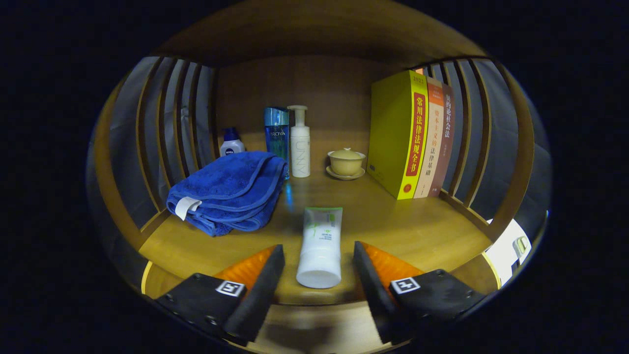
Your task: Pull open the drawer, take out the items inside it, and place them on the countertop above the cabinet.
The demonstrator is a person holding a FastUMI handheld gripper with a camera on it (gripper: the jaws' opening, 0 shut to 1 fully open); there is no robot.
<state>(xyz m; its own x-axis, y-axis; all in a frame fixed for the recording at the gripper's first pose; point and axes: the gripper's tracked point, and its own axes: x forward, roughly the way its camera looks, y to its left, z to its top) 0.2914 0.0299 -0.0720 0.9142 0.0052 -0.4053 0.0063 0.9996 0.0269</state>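
A white tube (319, 250) with green markings lies on the brown wooden countertop (417, 231). The towel (228, 194) is deep blue; the thickest book (398, 132) is yellow with a red spine band.

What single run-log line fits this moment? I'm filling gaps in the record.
gripper: open | white tube: lying on countertop between the fingers, ungripped | beyond: blue towel, bottles, lidded cup, books

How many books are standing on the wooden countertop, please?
3. The yellow book, the orange-spined book and the dark red book stand side by side right of the lidded cup, beyond the open hand-held gripper. More may be hidden behind.
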